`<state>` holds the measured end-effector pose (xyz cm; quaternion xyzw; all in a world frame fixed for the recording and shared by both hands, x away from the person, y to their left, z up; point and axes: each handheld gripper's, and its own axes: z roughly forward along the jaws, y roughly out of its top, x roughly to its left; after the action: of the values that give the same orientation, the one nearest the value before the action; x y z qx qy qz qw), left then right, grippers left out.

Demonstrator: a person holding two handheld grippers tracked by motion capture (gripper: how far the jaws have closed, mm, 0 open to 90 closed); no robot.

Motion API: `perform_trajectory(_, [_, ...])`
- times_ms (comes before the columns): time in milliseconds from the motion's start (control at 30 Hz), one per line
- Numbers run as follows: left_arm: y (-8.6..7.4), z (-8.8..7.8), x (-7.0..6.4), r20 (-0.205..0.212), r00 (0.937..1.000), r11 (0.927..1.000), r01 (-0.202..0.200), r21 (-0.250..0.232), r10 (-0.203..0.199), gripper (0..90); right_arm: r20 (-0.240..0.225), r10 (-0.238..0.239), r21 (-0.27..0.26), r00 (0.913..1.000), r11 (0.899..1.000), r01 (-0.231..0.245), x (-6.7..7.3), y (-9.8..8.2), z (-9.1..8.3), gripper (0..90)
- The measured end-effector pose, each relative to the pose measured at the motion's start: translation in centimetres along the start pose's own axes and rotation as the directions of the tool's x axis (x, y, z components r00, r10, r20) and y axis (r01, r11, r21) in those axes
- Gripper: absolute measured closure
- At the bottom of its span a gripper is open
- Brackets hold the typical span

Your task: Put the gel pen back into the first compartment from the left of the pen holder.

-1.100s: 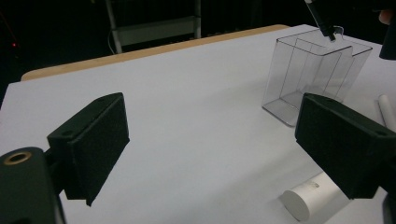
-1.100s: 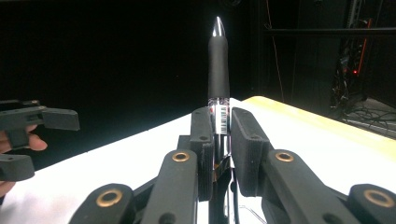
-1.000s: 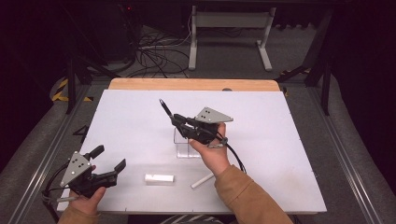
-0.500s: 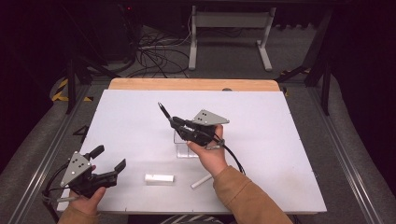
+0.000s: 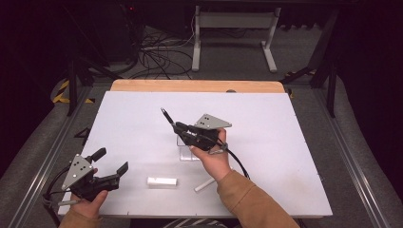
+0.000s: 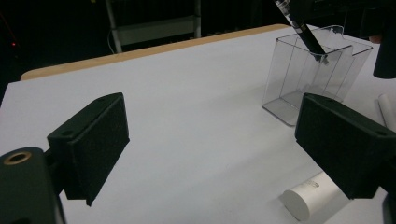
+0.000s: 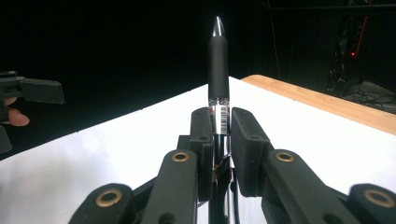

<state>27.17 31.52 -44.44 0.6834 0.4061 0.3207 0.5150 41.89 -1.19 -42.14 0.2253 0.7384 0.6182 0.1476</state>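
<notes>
Right gripper view shows the right claw (image 7: 219, 135) clamped on a black pen (image 7: 218, 60), its pads pressing the barrel and the tip pointing away from the hand. From the high view, the pen (image 5: 167, 116) is held tilted above the white tabletop (image 5: 294, 142), over a clear box (image 5: 187, 149). The left claw (image 5: 111, 164) stands wide with nothing between its jaws, near a white tube (image 5: 161, 181).

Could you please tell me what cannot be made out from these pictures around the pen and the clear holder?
- Pen: its lower end, in the right gripper view, hidden between the right gripper pads.
- Clear holder: mostly covered by the hand in the high view; whether it holds anything cannot be told.
- White tube: cut off by the left gripper's jaw, its print too small.
</notes>
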Motion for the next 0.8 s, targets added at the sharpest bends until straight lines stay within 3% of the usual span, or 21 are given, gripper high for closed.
perform_trajectory(800, [0.00,0.15,-0.05,0.006,1.0000,1.0000,0.000,0.000,0.000,10.5,0.004,0.014,0.023,0.9999,1.000,-0.014,0.03,-0.73,-0.66,79.8])
